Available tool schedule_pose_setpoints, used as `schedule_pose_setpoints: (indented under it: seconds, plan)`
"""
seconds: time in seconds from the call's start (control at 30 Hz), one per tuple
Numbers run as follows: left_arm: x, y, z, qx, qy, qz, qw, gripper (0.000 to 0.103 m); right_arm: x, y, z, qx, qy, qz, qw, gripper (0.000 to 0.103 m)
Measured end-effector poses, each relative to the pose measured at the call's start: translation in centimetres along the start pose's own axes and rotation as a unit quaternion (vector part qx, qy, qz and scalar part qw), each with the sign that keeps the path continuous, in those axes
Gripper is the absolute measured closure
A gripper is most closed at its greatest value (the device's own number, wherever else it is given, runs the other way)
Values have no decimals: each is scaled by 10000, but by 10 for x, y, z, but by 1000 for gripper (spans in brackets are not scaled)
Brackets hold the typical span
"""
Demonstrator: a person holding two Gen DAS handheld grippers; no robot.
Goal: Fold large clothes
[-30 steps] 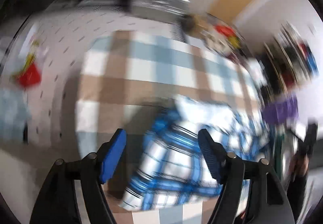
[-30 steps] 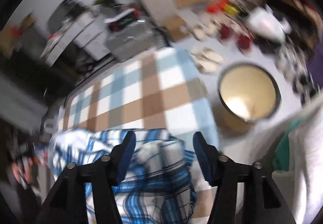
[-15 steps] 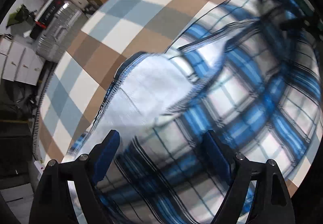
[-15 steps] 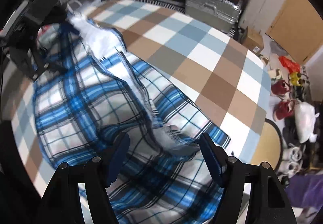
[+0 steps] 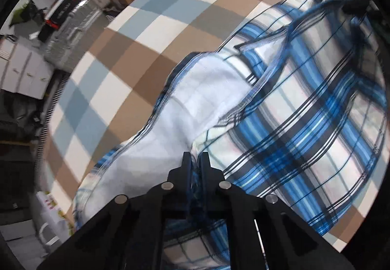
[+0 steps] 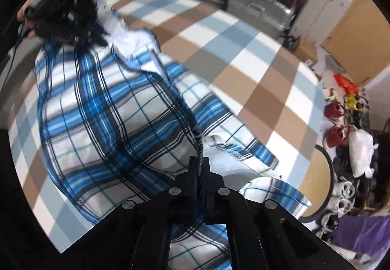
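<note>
Left wrist view: the left tongs [image 5: 195,160] have just clamped the plaid shirt [image 5: 304,124]; the right tongs [image 6: 199,165] likewise pinch its edge, so lifting can begin.

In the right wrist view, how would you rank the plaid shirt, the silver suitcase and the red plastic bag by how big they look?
1. Plaid shirt, by far the largest, though it lies nearest the camera.
2. Silver suitcase.
3. Red plastic bag, smallest.
</note>
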State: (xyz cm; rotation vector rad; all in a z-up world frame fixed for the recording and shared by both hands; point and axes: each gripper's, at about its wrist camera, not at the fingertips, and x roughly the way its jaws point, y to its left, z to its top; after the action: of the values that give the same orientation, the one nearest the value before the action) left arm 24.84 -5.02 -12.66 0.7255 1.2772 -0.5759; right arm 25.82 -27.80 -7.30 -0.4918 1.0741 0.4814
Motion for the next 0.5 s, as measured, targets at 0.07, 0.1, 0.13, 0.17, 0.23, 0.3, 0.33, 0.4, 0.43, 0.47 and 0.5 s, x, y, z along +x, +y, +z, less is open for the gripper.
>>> schedule_pose_setpoints:
  seconds: [0.07,0.1,0.13,0.17,0.23,0.3,0.33,0.4,0.43,0.47,0.5]
  plan:
    - [-6,-1,-6,-60,62,305,9995,101,-9,0,1,138,-160,-123,9997,102]
    - [-5,-1,-1,-175,133,286,9994,102,-13,-1,1,231,-260,-235,9991,102]
    - [-8,4,0,-304,39,438,9986,102,-15,-4,4,363,-347,-377,9980,102]
    - [-12,10,1,-397,8,627,9972,102,-17,-7,8,500,-410,-459,9969,102]
    - [-17,29,8,-820,118,775,9935,103,-15,-18,20,904,-545,-539,9929,102]
    - [-15,49,12,-1177,82,830,9895,103,-10,-25,31,1144,-543,-598,9901,102]
    - [-15,57,12,-1291,-7,1011,9865,103,-4,-28,40,1237,-578,-635,9886,102]
    - [-6,68,11,-1493,43,749,9859,103,10,-32,52,1316,-468,-851,9865,102]
    - [-3,66,10,-1428,12,890,9857,103,18,-34,56,1345,-383,-915,9859,102]
    - [-2,62,10,-1359,-18,996,9857,103,30,-36,60,1355,-283,-1021,9851,102]
    - [-1,60,9,-1296,-62,803,9883,103,46,-38,65,1331,-72,-1114,9848,102]
